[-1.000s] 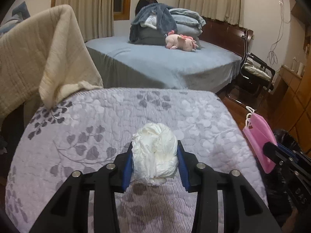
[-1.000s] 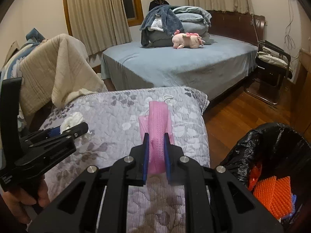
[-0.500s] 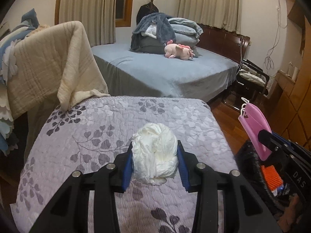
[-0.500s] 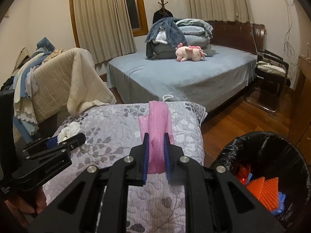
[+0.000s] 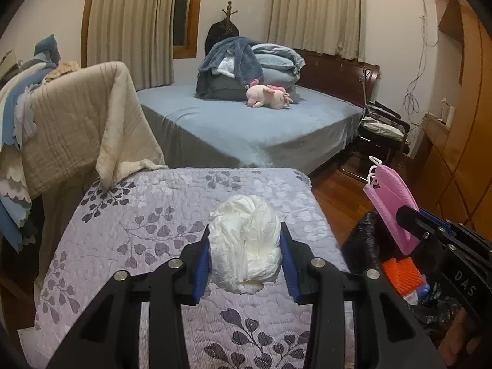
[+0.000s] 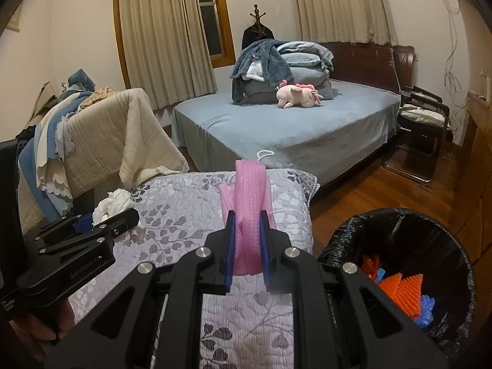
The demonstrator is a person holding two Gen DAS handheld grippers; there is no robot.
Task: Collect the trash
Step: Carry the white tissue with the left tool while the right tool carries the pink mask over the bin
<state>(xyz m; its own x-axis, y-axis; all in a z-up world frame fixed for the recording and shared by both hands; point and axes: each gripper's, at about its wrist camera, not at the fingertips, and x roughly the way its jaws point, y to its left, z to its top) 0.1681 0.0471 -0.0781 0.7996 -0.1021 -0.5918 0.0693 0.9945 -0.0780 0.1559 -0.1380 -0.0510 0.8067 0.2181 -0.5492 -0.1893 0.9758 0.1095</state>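
My left gripper [image 5: 245, 246] is shut on a crumpled white tissue wad [image 5: 246, 246], held above the purple leaf-patterned quilt [image 5: 147, 215]. My right gripper [image 6: 247, 230] is shut on a folded pink face mask [image 6: 249, 196] with white ear loops. The right wrist view shows the left gripper [image 6: 117, 215] at left with the tissue wad [image 6: 113, 201] in it. The left wrist view shows the pink face mask [image 5: 390, 196] at right, above a black-lined trash bin [image 5: 366, 246]. The trash bin [image 6: 399, 224], at lower right, holds orange and blue scraps [image 6: 399, 292].
A beige blanket [image 5: 80, 123] drapes over furniture to the left of the quilt. Beyond stands a blue bed [image 6: 292, 129] with folded bedding and a pink plush toy [image 6: 298, 95]. A black chair [image 6: 421, 123] and wooden floor [image 6: 363, 190] lie to the right.
Both grippers have risen and drawn back with their loads; the quilt sits lower and farther, and more of the trash bin shows at the right.
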